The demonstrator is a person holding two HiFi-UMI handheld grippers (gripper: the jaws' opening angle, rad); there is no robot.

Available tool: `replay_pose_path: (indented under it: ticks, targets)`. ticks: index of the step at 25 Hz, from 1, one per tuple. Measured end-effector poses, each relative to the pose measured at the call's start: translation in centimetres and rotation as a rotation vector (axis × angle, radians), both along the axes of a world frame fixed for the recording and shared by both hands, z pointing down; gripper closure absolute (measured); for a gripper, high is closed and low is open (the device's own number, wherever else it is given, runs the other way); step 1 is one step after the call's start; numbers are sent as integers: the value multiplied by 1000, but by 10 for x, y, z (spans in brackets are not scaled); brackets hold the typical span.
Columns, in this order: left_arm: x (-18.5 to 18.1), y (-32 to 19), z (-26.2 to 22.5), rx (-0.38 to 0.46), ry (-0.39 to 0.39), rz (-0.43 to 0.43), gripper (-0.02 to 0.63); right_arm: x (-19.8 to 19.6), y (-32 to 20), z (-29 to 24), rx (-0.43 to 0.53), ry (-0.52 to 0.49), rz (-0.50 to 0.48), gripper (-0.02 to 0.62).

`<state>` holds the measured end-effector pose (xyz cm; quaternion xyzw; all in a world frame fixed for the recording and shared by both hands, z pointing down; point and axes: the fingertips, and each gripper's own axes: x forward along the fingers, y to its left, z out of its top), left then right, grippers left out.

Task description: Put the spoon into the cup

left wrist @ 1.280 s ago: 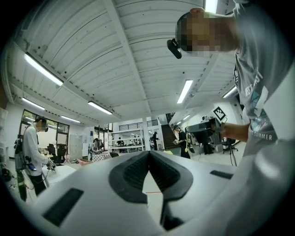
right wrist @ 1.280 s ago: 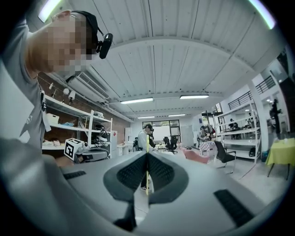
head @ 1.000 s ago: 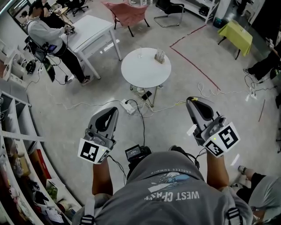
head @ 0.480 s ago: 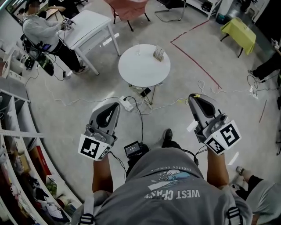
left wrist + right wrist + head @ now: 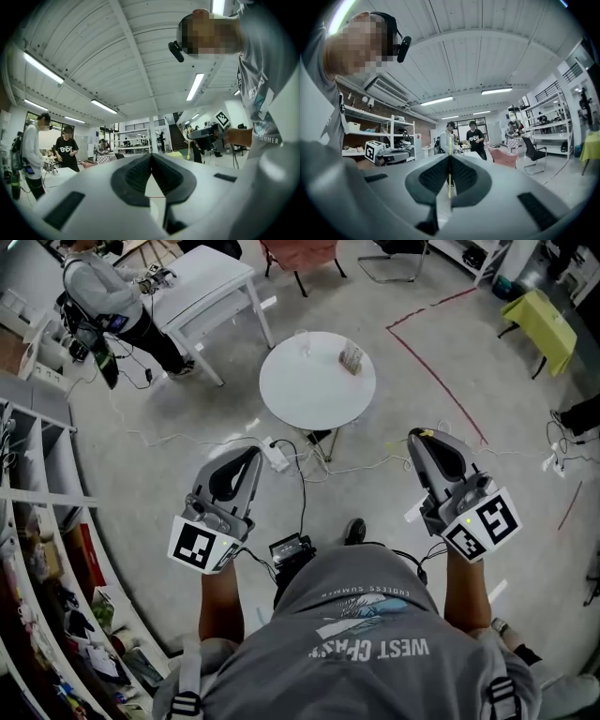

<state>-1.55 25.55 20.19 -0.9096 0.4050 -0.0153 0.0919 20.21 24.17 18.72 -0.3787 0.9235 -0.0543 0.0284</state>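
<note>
A round white table (image 5: 317, 395) stands on the floor ahead of me, far beyond both grippers. On it are a small clear cup (image 5: 302, 339) and a small holder (image 5: 351, 357). My right gripper (image 5: 420, 435) is held in the air, shut on a thin yellow spoon (image 5: 449, 183) that shows edge-on between its jaws. From the left gripper view the spoon (image 5: 189, 149) hangs below the right gripper (image 5: 196, 135). My left gripper (image 5: 251, 455) is also in the air, shut with nothing in it (image 5: 151, 157).
Cables and a power strip (image 5: 274, 454) lie on the floor before the table. A white rectangular table (image 5: 202, 287) with a person (image 5: 103, 292) beside it stands at the far left. Shelving (image 5: 37, 521) runs along my left. Chairs and a yellow-covered table (image 5: 544, 320) are further back.
My view has shifted forward over the floor and the round table sits slightly further right. Both grippers keep the same raised, shut pose.
</note>
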Motion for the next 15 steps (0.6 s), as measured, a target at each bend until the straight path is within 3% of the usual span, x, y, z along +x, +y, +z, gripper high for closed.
replay_pose_path:
  ticks: [9,15]
  targets:
    - [13,-33,-10,-10,-27,-133,600,8,-61,-6,4,-33,-138,592]
    - [17,-45,-9,-44,-63,-135,600,6,-85,9,-49,-59,-163,592]
